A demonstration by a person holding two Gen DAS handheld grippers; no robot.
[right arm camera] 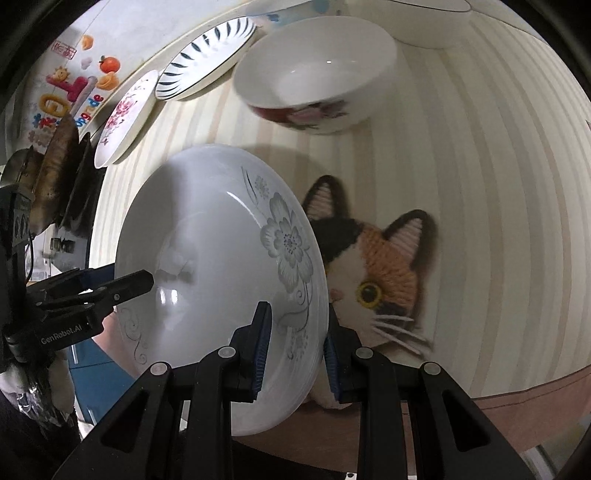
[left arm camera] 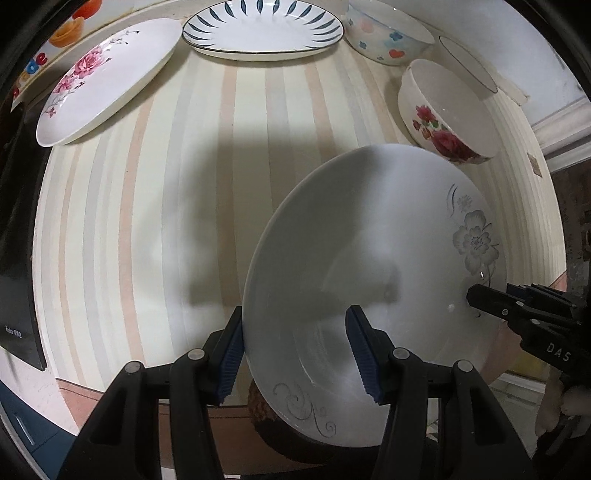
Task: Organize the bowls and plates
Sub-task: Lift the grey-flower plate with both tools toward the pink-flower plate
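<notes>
A white plate with grey flowers is held tilted above the striped table by both grippers. My left gripper is shut on its near rim. My right gripper is shut on its opposite rim; it also shows in the left wrist view. The plate also shows in the right wrist view, with the left gripper at its left edge. A pink-flower plate, a blue-leaf plate, a rose bowl and a hearts bowl stand at the back.
A cat-face mat lies on the table under the held plate. Another white bowl stands behind the rose bowl. A dark board is at the left edge. A wall with stickers is behind.
</notes>
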